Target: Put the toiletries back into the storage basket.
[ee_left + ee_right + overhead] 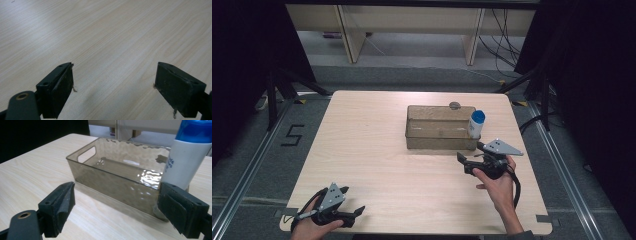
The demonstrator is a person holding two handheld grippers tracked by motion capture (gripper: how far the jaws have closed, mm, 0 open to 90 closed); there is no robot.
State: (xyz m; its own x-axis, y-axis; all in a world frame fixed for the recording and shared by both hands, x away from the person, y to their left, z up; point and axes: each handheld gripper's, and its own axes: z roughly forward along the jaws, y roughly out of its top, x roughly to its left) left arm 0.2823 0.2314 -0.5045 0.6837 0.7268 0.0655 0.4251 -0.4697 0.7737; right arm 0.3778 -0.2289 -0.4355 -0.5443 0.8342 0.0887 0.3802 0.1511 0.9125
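the left gripper (349,214) rests at the near left corner of the surface (377,150), fingers (60,87) spread wide over bare wood with nothing between them. it sits close to the near edge, with plenty of open board ahead of it and to its right.

farther in, on the right side, the right gripper (469,157) hangs just in front of the bin (439,127), its fingers (182,212) as wide apart as they go and holding nothing. in the right gripper view the bottle (186,157), white with a blue cap, stands upright at the bin's near right corner, beyond the right-hand finger; from the high view (476,124) it looks to be inside the bin against that corner, though i can't be fully sure it isn't just outside.

risk, as i judge it: the bottle is tall and narrow, so a finger brushing it on the way in or out could tip it over the bin's wall. the bin is light-looking plastic and could slide if nudged.

room: the bin's right wall is fairly near the surface's right edge, so there is little slack there; the left half of the board is free. a small round object (455,105) lies just behind the bin.
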